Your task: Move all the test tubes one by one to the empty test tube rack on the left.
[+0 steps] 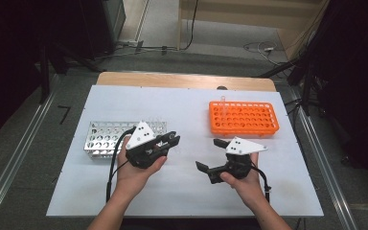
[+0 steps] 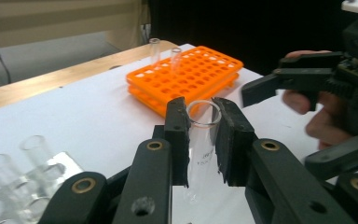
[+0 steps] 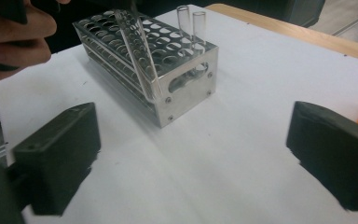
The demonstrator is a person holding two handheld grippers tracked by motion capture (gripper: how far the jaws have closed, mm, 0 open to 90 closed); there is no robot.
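Pinching a clear test tube point(image 2: 200, 149), print unreadable, left hand-held gripper point(image 2: 200, 140); right hand-held gripper point(image 3: 191, 163) wide.

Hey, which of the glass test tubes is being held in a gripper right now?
The test tube clamped between the left gripper jaws, lifted off the table. The other tubes stand in the orange rack and the metal rack.

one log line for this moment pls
left gripper: shut on test tube | right gripper: open, nothing held | orange rack: two tubes in
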